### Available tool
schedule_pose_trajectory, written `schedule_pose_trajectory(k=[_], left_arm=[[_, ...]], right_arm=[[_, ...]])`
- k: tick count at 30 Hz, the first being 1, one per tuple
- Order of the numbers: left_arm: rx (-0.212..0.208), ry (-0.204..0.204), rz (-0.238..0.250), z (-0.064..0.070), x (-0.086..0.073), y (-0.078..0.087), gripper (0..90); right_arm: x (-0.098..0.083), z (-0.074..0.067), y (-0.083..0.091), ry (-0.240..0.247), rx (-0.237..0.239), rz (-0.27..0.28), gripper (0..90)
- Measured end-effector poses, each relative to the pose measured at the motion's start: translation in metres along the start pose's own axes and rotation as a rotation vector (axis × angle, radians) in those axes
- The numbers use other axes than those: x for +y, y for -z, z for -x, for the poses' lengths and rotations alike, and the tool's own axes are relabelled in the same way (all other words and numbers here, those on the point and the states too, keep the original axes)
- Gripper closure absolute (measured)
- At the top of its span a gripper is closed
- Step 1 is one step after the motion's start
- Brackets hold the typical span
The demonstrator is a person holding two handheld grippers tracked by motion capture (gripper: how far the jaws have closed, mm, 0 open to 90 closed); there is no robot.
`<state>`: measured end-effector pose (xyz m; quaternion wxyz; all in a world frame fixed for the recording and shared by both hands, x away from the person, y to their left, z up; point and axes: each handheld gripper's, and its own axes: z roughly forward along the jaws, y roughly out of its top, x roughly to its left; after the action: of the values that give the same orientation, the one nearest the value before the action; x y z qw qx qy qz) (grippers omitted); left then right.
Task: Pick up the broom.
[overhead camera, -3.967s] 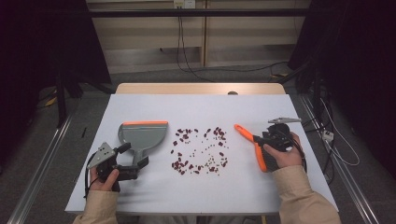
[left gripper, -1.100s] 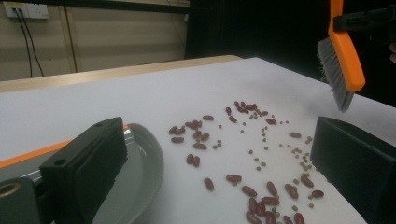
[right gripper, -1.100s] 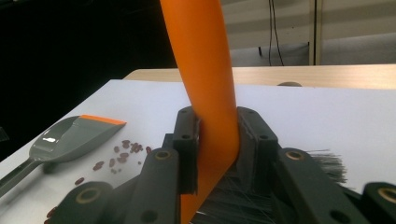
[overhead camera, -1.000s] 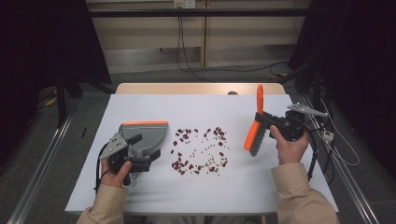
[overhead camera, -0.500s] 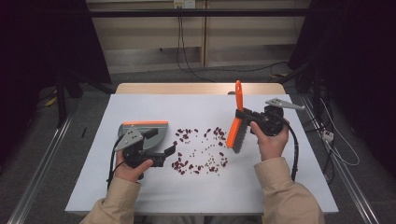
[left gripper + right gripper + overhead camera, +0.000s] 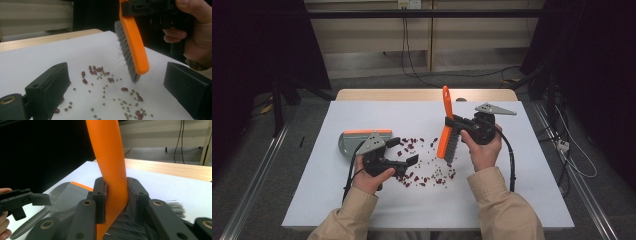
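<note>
The bench [image 6: 522, 200] is covered with a white sheet, and a person works at it with a gripper in each hand. At the left lies a grey dustpan [image 6: 354, 142] with an orange edge. Its mouth faces the middle of the bench, where the beans [image 6: 427, 165] are scattered.

The right gripper [image 6: 455, 122] has its jaws shut tight on the orange handle of a brush [image 6: 445, 135]. The brush stands almost straight up, with the handle pointing up and away and the grey bristles pointing down at the right edge of the beans. So the beans lie between the brush and the dustpan, and a sweep to the left would likely push them toward the pan.

The left gripper [image 6: 404, 160] hangs just in front of the dustpan, at the left edge of the beans. Its jaws stand wide and hold nothing. It is the nearer one to the dustpan, so it looks best placed to take hold of the pan.

The left gripper view shows small green beans mixed in with the dark red beans, and the bristles [image 6: 125, 53] hanging just above the sheet without touching it. The right gripper view shows the two pads [image 6: 100, 195] pressing on both sides of the handle, and the long handle of the dustpan [image 6: 62, 200] lying free on the sheet.
</note>
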<state>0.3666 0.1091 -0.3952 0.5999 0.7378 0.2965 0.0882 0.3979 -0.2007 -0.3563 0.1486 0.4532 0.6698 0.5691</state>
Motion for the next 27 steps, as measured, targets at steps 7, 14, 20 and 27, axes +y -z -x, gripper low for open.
schedule_pose_trajectory(k=[7, 14, 20, 27], left_arm=[[-0.033, 0.028, -0.027, 0.003, -0.002, -0.013, 14.4], [-0.055, 0.04, -0.075, 0.005, -0.006, -0.028, 29.5], [-0.033, 0.069, -0.106, 0.003, -0.009, -0.033, 42.7], [-0.014, 0.074, -0.129, 0.001, -0.011, -0.035, 56.5]], right_arm=[[-0.001, -0.012, -0.014, 0.023, 0.016, -0.015, 71.2], [-0.001, -0.025, -0.026, 0.046, 0.033, -0.019, 71.2], [-0.003, -0.035, -0.035, 0.07, 0.034, -0.026, 71.1], [-0.003, -0.046, -0.042, 0.106, 0.025, -0.022, 71.0]])
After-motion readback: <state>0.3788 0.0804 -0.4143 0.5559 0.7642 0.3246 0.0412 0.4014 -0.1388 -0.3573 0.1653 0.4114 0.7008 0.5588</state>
